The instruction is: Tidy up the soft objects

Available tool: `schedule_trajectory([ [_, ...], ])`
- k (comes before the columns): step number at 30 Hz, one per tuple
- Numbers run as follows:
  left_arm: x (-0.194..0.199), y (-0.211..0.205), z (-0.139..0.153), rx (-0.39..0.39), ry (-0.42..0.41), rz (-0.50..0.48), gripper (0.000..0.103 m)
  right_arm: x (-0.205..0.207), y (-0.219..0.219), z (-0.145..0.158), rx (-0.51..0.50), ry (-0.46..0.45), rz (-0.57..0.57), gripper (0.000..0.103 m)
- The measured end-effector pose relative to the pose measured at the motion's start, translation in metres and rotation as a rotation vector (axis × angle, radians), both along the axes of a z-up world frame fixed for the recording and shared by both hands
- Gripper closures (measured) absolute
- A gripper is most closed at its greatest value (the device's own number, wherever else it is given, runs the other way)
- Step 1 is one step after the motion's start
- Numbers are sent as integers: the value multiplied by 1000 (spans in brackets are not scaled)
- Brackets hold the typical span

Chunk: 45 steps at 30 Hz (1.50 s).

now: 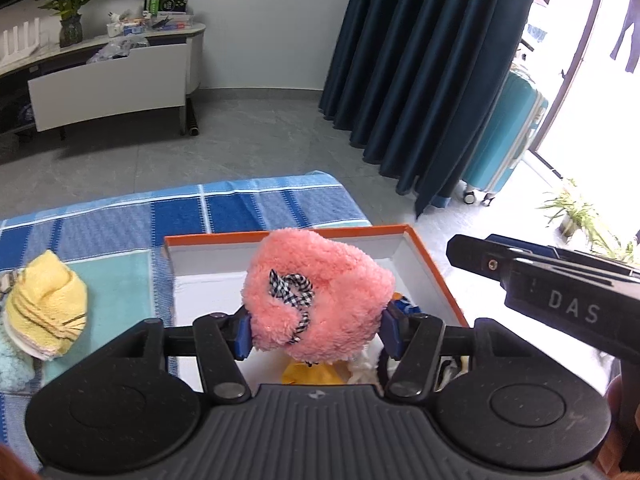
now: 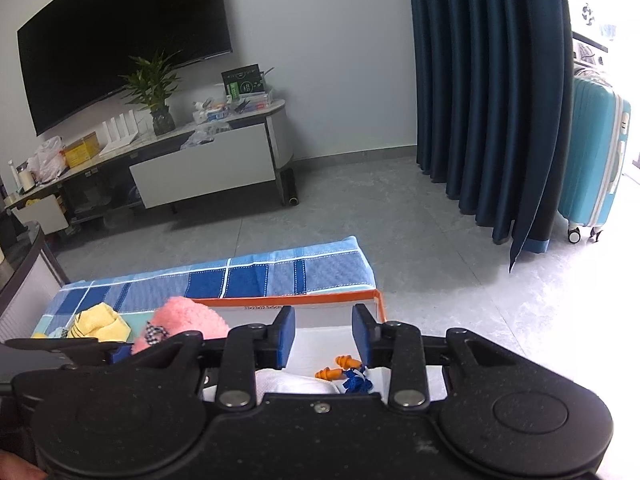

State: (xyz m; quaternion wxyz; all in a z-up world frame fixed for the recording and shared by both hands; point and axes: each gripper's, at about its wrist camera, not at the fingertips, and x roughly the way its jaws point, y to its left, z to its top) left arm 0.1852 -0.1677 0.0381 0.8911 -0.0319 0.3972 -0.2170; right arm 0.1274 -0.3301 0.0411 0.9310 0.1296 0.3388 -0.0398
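Left gripper (image 1: pixel 318 330) sat nearest the left wrist lens, its blue pads (image 1: pixel 243 334) pressed into both sides of a pink fluffy plush (image 1: pixel 316 292), pinching it. Plush was held above the white interior of an orange-rimmed box (image 1: pixel 424 248); a black-and-white checked ribbon (image 1: pixel 292 292) crossed its front. Below the plush, inside the box, a yellow item (image 1: pixel 310 374) and a white item (image 1: pixel 362 372) were partly visible; their identity could not be told. Box rested on a blue plaid cloth (image 1: pixel 120 220). Left of the box, on the cloth, lay a yellow striped soft item (image 1: pixel 48 304), touching a pale blue fluffy item (image 1: pixel 14 364) on its near side. Right gripper body entered this view from the right, beside the box.

Right gripper (image 2: pixel 324 332) was spread, nothing between its pads, hovering over the near right part of the box (image 2: pixel 376 300). This view alone showed orange earplugs (image 2: pixel 336 368) on a blue cord (image 2: pixel 356 382) lying in the box, beside white fabric (image 2: pixel 296 384). Pink plush (image 2: pixel 188 320) appeared to the left of the right gripper, with the yellow item (image 2: pixel 100 324) further left.

Far background: TV stand (image 2: pixel 200 160), wall-mounted screen (image 2: pixel 120 40), potted plant (image 2: pixel 154 92), dark blue curtain (image 1: pixel 420 60), teal suitcase (image 2: pixel 592 160) at far right.
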Motion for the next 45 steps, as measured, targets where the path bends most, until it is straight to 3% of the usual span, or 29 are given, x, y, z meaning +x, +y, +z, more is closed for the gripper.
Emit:
schedule_trajectory([
  [2,2,-2,-1,-10,12,-13,25,-4,-3,3,1,-10,-9,64],
  [7,-2,3,4,-14,-11,0,16,-12,-6,10,1,-32,-31,64],
  [16,-13,34,14,44,-9,125,16,-25,8,21,12,-46,0,64],
  [26,-40,82,21,45,5,245,16,-42,37,30,18,-48,56,64],
  [45,-81,150,23,67,3,387,16,-45,108,24,27,-5,200,64],
])
